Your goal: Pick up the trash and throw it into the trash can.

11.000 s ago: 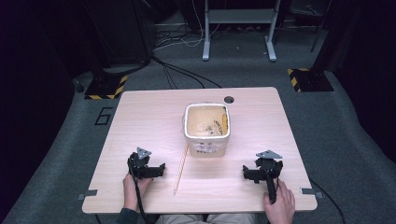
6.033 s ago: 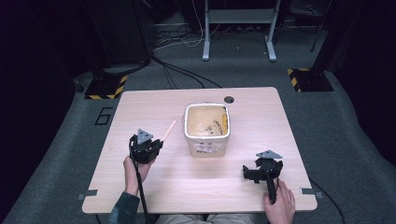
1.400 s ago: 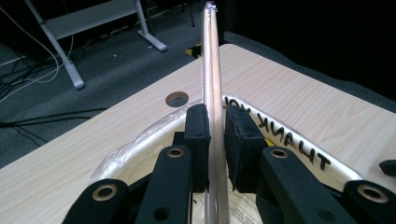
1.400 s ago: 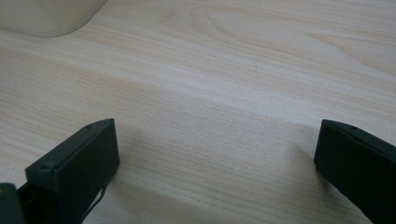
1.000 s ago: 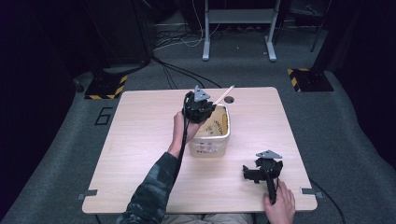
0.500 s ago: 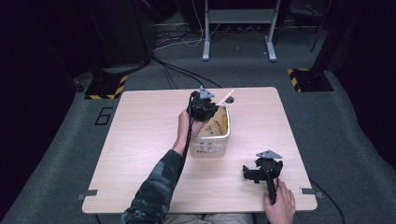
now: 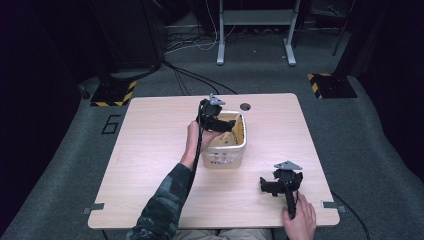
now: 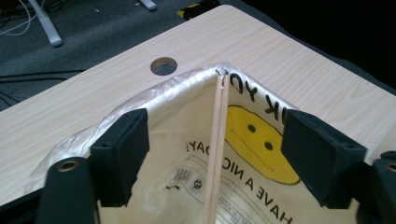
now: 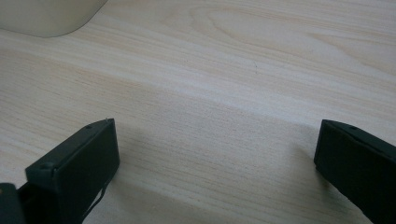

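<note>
We see the bin [image 7: 226, 146] at frame centre on the table [image 7: 150, 150], left gripper [image 7: 220, 122] over its upper-left rim, stick [image 8: 215, 149] inside it, right gripper [image 7: 280, 182] lower right.

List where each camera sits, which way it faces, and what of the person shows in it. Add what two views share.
High view: above the person's side, looking forward and down on the table; forearms, hands and both grippers show.
Left gripper view: rides the left gripper, looking into the bin at a stick; open jaws.
Right gripper view: rides the right gripper, facing bare tabletop; open jaws.
Shared: high and left gripper views show the bin and table hole.
</note>
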Tool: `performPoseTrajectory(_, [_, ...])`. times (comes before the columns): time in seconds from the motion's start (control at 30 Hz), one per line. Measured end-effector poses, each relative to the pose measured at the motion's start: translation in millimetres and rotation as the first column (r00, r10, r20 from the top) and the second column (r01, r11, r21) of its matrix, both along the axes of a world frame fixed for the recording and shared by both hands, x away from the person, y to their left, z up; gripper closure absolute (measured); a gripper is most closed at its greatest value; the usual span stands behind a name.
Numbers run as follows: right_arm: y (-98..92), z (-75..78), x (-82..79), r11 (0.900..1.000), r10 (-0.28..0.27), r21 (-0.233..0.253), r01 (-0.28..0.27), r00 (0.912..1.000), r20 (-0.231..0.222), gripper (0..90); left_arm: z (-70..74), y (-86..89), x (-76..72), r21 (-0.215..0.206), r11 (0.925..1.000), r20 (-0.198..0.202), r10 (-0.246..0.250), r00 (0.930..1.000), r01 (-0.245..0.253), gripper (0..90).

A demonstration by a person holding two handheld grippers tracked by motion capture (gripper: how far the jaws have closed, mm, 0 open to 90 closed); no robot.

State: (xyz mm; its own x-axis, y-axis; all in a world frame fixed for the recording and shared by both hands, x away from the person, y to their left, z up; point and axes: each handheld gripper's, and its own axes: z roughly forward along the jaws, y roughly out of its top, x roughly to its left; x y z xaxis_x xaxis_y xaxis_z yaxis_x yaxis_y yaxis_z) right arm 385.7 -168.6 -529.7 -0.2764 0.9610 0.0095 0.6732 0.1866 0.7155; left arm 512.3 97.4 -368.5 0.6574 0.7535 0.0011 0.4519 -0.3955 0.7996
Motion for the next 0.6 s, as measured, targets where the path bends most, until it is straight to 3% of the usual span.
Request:
performPoseTrajectory(0.23, [-0.7, -0.1, 0.0, 1.0, 0.007, -0.008, -0.007, 1.0, 0.0, 0.0, 5.6, 22.0, -16.7, -0.021, 0.9997, 0.019, 0.011, 0.9998, -0.01, 15.4])
performPoseTrajectory(0.6, [-0.5, -0.1, 0.0, 1.0, 0.004, -0.006, -0.004, 1.0, 0.001, 0.0, 6.6, 53.8, -43.5, -0.017, 0.9997, 0.025, 0.02, 0.9995, -0.02, 13.8])
